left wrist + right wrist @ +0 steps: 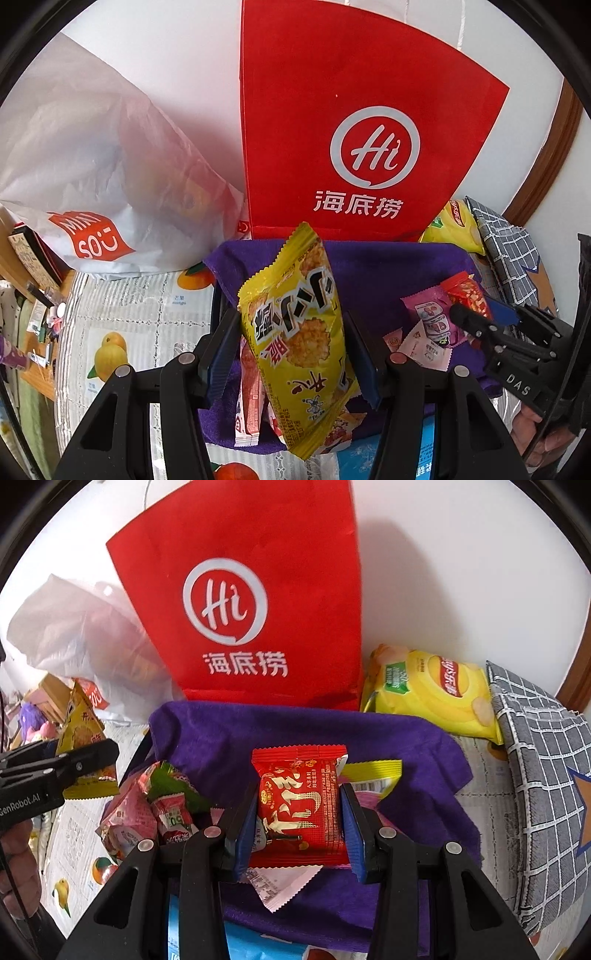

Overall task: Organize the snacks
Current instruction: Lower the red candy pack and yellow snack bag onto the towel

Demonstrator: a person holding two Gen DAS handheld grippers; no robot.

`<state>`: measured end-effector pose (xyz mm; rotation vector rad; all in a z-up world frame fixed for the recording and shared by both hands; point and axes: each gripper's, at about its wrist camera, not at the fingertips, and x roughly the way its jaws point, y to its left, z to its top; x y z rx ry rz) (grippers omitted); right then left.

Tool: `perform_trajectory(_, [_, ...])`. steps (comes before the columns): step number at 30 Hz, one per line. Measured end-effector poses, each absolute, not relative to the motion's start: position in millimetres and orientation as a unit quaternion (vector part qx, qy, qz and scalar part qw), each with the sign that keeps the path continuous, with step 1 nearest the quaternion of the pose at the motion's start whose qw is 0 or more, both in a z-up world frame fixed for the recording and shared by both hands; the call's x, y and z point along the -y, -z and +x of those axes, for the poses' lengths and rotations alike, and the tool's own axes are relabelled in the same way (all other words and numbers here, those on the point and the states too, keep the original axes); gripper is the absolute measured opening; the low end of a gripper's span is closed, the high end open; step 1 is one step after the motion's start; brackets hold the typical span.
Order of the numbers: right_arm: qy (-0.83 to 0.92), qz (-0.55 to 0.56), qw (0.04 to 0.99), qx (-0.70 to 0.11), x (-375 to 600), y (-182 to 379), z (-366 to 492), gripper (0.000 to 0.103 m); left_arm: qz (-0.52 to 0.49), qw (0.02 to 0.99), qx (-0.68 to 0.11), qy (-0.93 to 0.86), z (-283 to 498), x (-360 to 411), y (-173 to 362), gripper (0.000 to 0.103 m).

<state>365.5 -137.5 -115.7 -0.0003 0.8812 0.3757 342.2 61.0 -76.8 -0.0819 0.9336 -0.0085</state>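
Over the purple cloth point(388, 266), the left gripper point(291, 343) is clamping a yellow rice-cracker pack point(295, 332) w/ black lettering; the pack's long axis is running near-upright, top crimp tilting away toward the red paper bag point(332, 92), bottom end hanging down past the jaws. Just to the right, the right gripper point(299, 812) is squeezing a small red snack pack point(301, 805) w/ gold script, squarish, its face turned to the camera, crimped ends lying top & bottom. Pink & green packets point(147, 805) are lying on the cloth nearby; a yellow chip bag point(432, 690) is resting beside the red bag.
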Motion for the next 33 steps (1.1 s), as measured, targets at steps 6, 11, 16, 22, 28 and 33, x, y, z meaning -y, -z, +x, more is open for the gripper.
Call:
perform_trajectory(6, [-0.187, -0.01, 0.883, -0.43, 127.3, 120.0, 366.7, 0.042, -0.038, 0.888, -0.458, 0.007, 344.1, -58.9, 81.0, 0.054])
perform_trajectory(11, [-0.192, -0.016, 0.882, -0.43, 119.5, 122.7, 366.0, 0.042, -0.036, 0.887, -0.461, 0.011, 343.8, -54.5, 82.6, 0.054])
perform_trajectory(16, [-0.2, -0.012, 0.882, -0.426, 114.6, 123.2, 364.8, 0.042, -0.039, 0.885, -0.463, 0.016, 342.7, -52.2, 82.7, 0.054])
perform_trajectory(22, [-0.193, -0.005, 0.889, -0.415, 115.0, 122.3, 363.3, 0.042, -0.042, 0.884, -0.466, 0.017, 343.1, -51.7, 83.3, 0.054])
perform_trajectory(28, [-0.204, 0.006, 0.884, -0.42, 114.5, 123.0, 362.9, 0.042, -0.038, 0.884, -0.465, 0.019, 343.6, -49.9, 84.2, 0.054])
perform_trajectory(33, [-0.203, 0.007, 0.885, -0.418, 115.2, 123.6, 363.7, 0.042, -0.042, 0.884, -0.466, 0.02, 345.4, -50.6, 86.0, 0.054])
